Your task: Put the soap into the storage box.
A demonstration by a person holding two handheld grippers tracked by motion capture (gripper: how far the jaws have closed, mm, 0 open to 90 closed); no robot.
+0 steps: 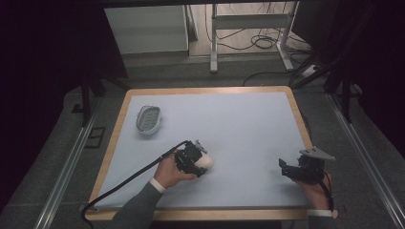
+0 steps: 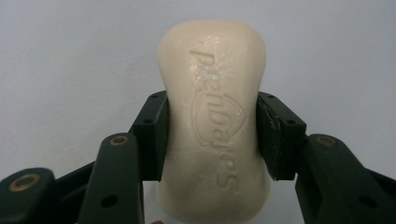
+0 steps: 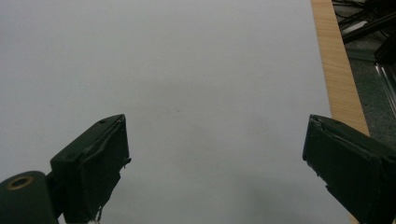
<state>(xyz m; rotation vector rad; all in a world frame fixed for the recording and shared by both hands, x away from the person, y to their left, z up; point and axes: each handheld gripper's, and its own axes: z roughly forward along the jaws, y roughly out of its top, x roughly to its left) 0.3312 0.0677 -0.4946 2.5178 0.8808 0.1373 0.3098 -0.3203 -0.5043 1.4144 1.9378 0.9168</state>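
A cream bar of soap (image 2: 215, 121) with embossed lettering sits between the two black jaws of my left gripper (image 2: 211, 135), whose pads press on both its sides. From above, that soap (image 1: 206, 161) pokes out of the left gripper (image 1: 199, 157) just over the pale table mat (image 1: 229, 124), left of centre near the front. A white oval soap dish (image 1: 148, 119) with a ribbed inside lies at the mat's back left. My right gripper (image 3: 217, 154) hovers over bare mat with its jaws wide apart and nothing between them; it is at the front right (image 1: 286, 168).
The mat lies on a wooden-edged table (image 1: 296, 109); that wooden edge (image 3: 336, 65) runs close on the right of the right gripper. A black cable (image 1: 129, 179) trails from the left gripper toward the front left corner. Beyond the table are a metal frame and loose cables on the floor.
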